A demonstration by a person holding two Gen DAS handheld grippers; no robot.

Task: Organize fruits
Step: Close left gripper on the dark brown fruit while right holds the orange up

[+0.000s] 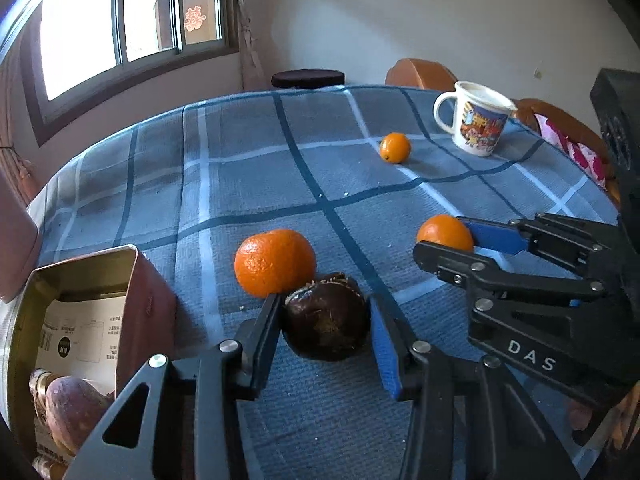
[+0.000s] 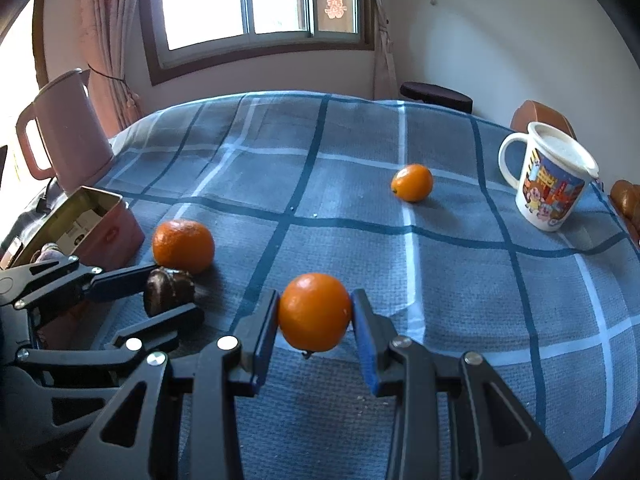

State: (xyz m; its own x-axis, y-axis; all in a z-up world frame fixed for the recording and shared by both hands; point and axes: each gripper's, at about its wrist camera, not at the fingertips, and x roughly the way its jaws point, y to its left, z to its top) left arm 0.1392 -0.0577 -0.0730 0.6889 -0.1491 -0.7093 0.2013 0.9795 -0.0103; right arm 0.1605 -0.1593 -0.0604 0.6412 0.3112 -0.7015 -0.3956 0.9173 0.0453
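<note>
Bench (image 1: 248, 168) is covered in blue plaid. Lower centre, dark brown fruit (image 1: 326, 318) is bracketed by the spread left hand-held gripper (image 1: 325, 322), touching the left pad only. Small orange (image 2: 315, 312) is pinched by the right hand-held gripper (image 2: 316, 316), lower centre.

A cartoon mug (image 2: 550, 184) and pink kettle (image 2: 66, 130) flank the checked tablecloth (image 2: 360, 240).

Tablecloth (image 2: 440, 280) is blue-grey plaid with dark blue and white lines. 3 bright orange fruits (image 2: 315, 312), 1 dark brown fruit (image 1: 326, 318). Tin (image 1: 148, 300) is pink outside, gold inside. Mug (image 2: 550, 182) is white with colourful cartoon print, jug (image 2: 70, 128) pale pink.
</note>
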